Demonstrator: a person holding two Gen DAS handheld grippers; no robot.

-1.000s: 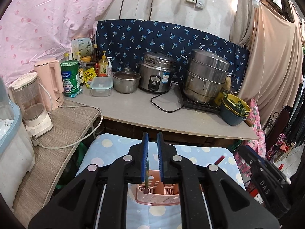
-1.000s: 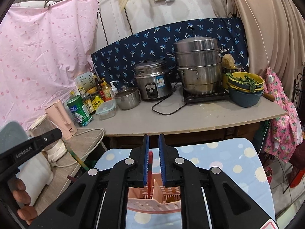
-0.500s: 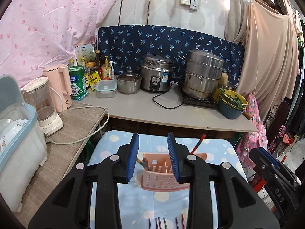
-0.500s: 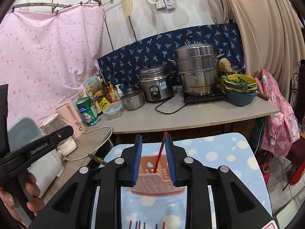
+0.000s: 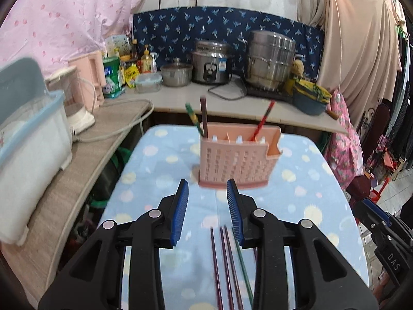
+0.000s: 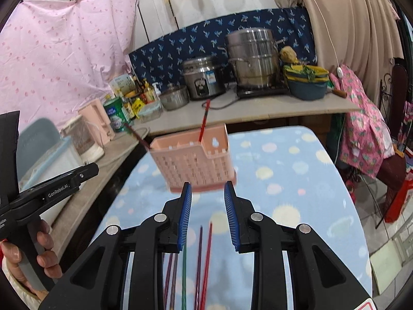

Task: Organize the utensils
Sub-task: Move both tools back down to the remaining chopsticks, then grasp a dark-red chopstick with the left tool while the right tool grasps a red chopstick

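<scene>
Now | left gripper (image 5: 207,201) empty | right gripper (image 6: 207,201) empty | chopsticks (image 5: 227,258) below

Both wrist fisheyes look forward and downward along their black, blue-padded fingers over the blue spotted tablecloth (image 5: 160,170), the left from slightly further left, sharing the nearby pink slotted plastic utensil holder (image 5: 233,161) (image 6: 193,162) and the far kitchen counter (image 6: 258,108).

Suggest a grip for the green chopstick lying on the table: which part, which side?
Probably the far end of the green chopstick, taken from above with the right gripper, fingers closing across its width. It lies flat, pointing at the pink holder, with purple and red sticks on either side, so a narrow top-down pinch suits.
</scene>
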